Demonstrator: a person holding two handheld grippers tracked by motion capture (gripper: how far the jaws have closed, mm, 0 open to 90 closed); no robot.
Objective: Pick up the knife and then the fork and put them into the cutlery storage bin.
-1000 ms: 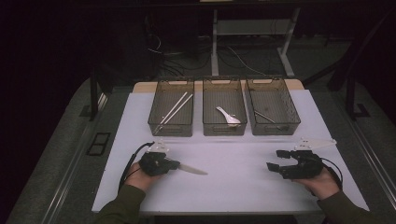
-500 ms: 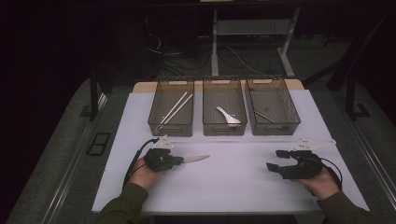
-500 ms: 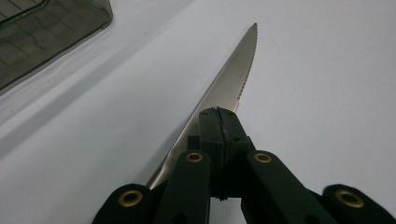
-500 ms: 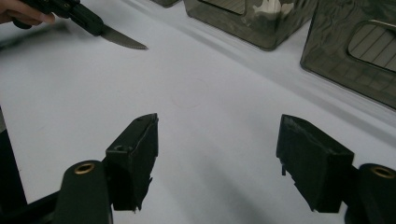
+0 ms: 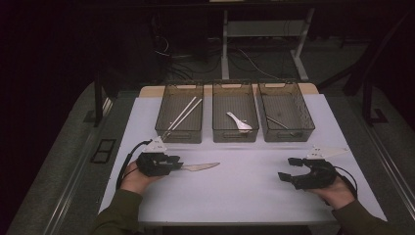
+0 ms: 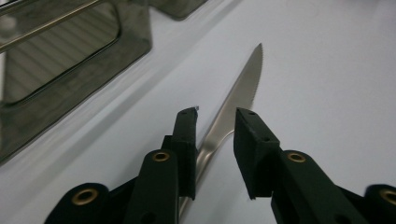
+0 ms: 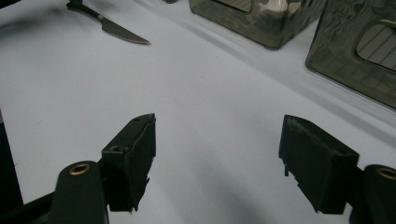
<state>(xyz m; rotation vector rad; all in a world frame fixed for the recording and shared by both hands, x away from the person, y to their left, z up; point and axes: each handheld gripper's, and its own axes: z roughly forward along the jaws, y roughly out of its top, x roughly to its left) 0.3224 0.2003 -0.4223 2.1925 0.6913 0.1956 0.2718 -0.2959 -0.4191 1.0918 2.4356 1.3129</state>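
The knife (image 6: pixel 233 107) is seen lying on the white table (image 5: pixel 244 196), at about 9 o'clock from the table's middle, its tip pointing toward 3 o'clock. The left gripper (image 6: pixel 215 123) has just been opening; its jaws are parted with the knife's handle between them. The right gripper (image 7: pixel 217 144), at 4 o'clock, is held wide open and empty.

Your knife (image 5: pixel 199 167) lies on the table (image 5: pixel 244 191) at 9 o'clock. Three bins (image 5: pixel 235 134) sit side by side at 12 o'clock.
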